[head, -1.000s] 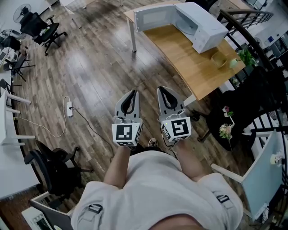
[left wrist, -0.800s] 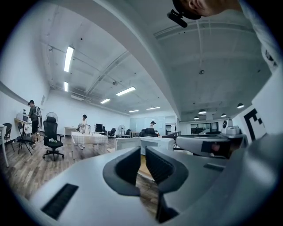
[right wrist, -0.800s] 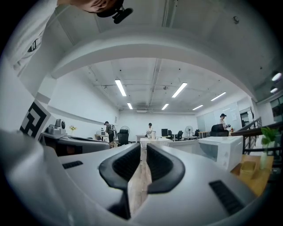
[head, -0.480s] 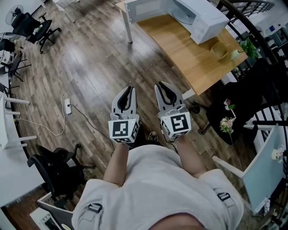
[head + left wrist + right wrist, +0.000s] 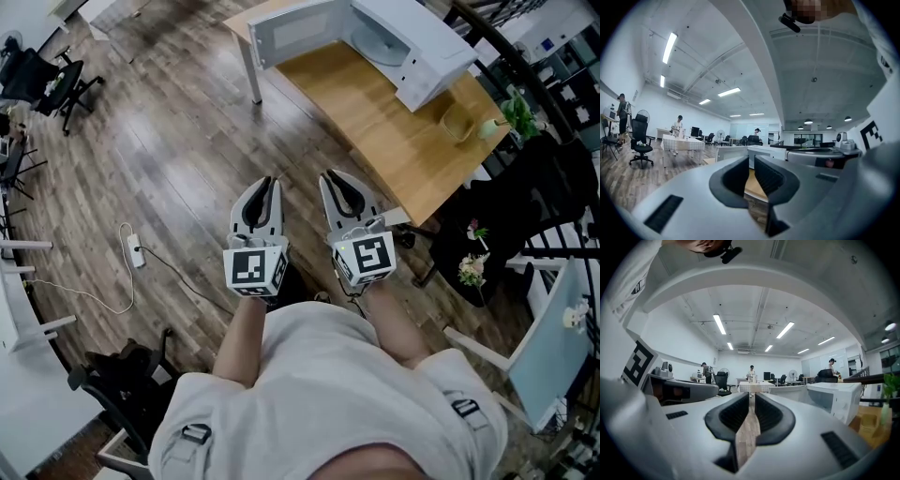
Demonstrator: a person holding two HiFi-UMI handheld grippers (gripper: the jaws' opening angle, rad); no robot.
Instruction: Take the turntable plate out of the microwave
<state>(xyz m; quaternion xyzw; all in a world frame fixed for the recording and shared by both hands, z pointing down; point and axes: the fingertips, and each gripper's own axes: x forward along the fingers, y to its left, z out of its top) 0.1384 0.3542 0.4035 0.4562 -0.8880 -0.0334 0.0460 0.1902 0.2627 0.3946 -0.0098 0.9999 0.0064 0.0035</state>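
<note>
The white microwave (image 5: 417, 56) stands on the wooden table (image 5: 375, 117) at the top of the head view, with its door (image 5: 295, 28) swung open. The pale round turntable plate (image 5: 380, 42) shows inside the cavity. Both grippers are held level over the floor, well short of the table. My left gripper (image 5: 267, 181) and right gripper (image 5: 328, 175) point toward it side by side. Each pair of jaws stands a narrow slit apart with nothing between them, the right pair having just opened a little. In the right gripper view the microwave (image 5: 834, 397) lies ahead to the right.
A small basket (image 5: 457, 120) and a potted plant (image 5: 516, 112) sit on the table beyond the microwave. A power strip with cable (image 5: 134, 251) lies on the wood floor at left. Office chairs (image 5: 52, 75) stand far left, a black chair (image 5: 122, 380) is behind, and dark railings are at right.
The table and microwave have drawn nearer and lower in the head view as the person walks toward them. Both grippers moved forward together, still side by side.
</note>
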